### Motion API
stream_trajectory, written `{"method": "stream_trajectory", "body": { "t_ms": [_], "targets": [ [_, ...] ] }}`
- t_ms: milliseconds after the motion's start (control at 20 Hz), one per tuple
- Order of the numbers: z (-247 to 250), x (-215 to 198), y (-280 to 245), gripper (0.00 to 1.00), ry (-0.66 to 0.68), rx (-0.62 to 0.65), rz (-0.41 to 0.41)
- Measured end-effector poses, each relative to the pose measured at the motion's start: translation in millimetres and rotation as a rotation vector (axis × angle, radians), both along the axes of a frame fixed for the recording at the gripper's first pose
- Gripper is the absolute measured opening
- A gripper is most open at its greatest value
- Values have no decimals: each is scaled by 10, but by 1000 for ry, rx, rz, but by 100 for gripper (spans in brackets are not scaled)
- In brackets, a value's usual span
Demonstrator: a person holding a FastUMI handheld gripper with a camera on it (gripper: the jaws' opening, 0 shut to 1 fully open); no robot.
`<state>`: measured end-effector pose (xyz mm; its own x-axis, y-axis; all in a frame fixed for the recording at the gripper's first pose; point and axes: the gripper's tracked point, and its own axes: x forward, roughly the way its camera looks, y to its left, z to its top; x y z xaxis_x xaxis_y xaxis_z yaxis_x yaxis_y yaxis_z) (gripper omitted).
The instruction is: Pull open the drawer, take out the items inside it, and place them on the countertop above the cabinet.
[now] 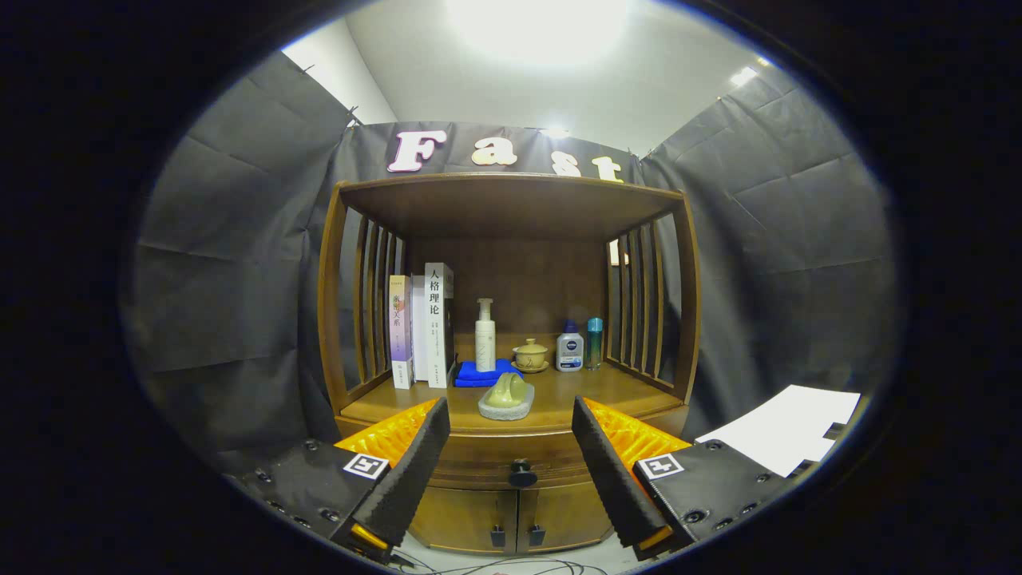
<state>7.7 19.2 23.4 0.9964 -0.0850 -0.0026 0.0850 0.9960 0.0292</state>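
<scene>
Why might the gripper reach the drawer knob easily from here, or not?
Probably yes: the gripper is open, and the drawer knob sits between its fingers, beyond them, with nothing in the way.

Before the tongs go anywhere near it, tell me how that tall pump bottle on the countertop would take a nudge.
The pump bottle is tall and narrow, so it would probably tip rather than slide. It stands on the blue cloth, a soft footing that likely makes it wobblier. Its smooth round body might roll once down. The open tongs are well short of it, level with the drawer knob.
</scene>
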Motion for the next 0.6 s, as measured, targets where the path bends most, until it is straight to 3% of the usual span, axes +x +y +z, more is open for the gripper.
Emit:
{"method": "stream_trajectory", "body": {
  "t_ms": [600],
  "targets": [
    [-126,-101,46,98,40,-31,-18]
  ]
}}
